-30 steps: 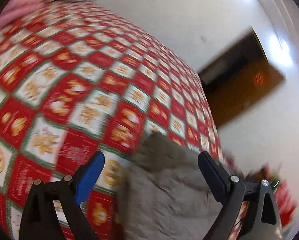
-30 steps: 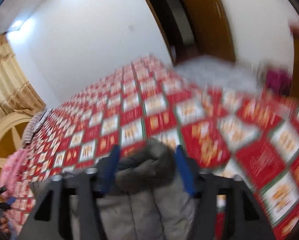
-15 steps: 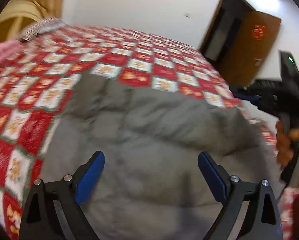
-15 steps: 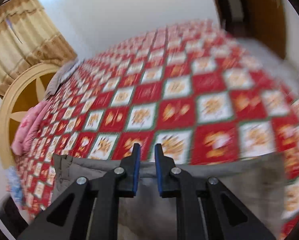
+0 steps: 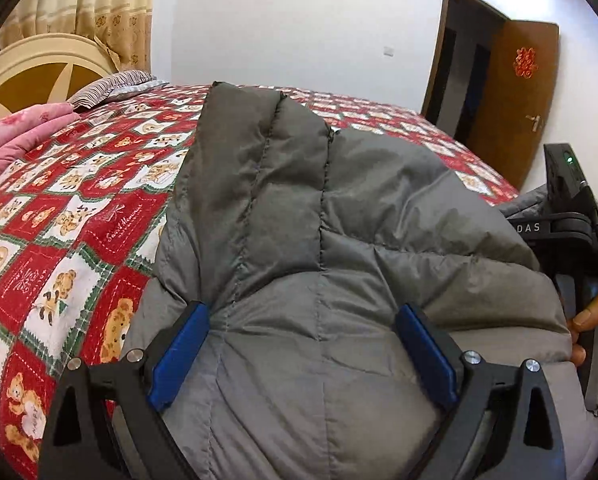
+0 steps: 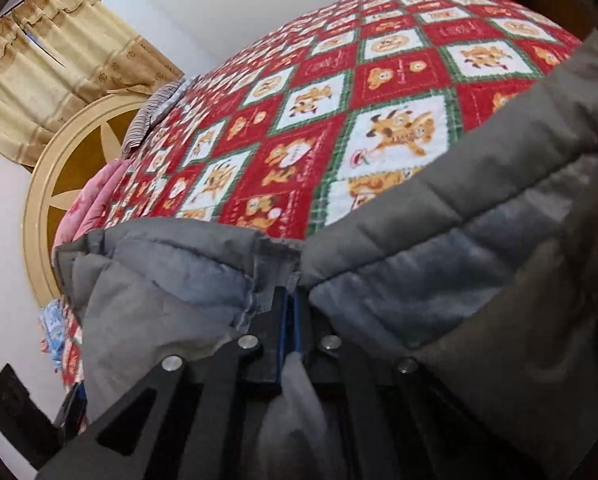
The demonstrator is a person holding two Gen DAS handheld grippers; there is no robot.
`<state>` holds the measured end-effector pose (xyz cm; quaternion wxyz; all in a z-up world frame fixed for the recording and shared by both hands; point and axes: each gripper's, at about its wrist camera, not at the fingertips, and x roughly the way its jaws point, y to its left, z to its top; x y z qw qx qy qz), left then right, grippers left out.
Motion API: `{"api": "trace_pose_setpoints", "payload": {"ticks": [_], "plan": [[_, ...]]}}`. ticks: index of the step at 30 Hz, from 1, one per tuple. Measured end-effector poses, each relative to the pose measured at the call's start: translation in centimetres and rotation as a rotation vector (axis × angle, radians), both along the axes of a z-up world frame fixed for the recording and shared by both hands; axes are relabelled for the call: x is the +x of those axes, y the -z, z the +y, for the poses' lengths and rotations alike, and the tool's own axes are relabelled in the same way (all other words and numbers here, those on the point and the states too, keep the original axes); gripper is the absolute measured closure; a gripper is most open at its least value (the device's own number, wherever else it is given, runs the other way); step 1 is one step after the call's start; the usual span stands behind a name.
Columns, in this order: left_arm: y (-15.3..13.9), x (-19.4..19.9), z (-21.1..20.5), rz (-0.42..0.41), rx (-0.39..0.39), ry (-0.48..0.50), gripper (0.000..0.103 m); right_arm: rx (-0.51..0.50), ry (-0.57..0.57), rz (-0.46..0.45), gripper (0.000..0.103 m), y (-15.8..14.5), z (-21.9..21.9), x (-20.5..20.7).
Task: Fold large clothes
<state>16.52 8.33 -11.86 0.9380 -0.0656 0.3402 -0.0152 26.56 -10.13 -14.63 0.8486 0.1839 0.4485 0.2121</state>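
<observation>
A grey quilted puffer jacket (image 5: 299, 200) lies spread over the near part of the bed. My left gripper (image 5: 303, 344) stands open just above it, and a padded bulge of the jacket rises between the blue pads (image 5: 179, 356) without being pinched. My right gripper (image 6: 289, 308) is shut on the jacket's (image 6: 419, 280) stitched edge, with grey cloth caught between its pads and hanging below them. In the left wrist view the right gripper's body (image 5: 571, 220) shows at the far right, held by a hand (image 5: 587, 320).
The bed carries a red and white quilt with bears (image 5: 59, 220) (image 6: 339, 100). At its head lie a pink blanket (image 5: 15, 136), a striped pillow (image 5: 115, 84) and a round cream headboard (image 6: 59, 184). A brown door (image 5: 515, 92) stands open behind.
My right gripper went from open around the jacket to shut on its edge. Both grippers sank toward the bed, and the jacket now fills the left wrist view.
</observation>
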Motion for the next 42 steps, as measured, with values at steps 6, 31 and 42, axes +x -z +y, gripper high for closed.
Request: {"api": "trace_pose_setpoints", "payload": {"ticks": [6,31,42], "plan": [[0.6,0.9,-0.3,0.038,0.018,-0.014,0.006,0.026,-0.002,-0.014,0.103,0.4,-0.3,1.5],[1.1,13.2,2.2,0.26,-0.07,0.016,0.001,-0.359,0.479,-0.103,0.086,-2.8,-13.4,-6.4],[1.4,13.8,2.7,0.277,-0.079,0.042,0.001,-0.363,0.577,-0.066,0.103,-2.5,-13.7,-6.0]]}}
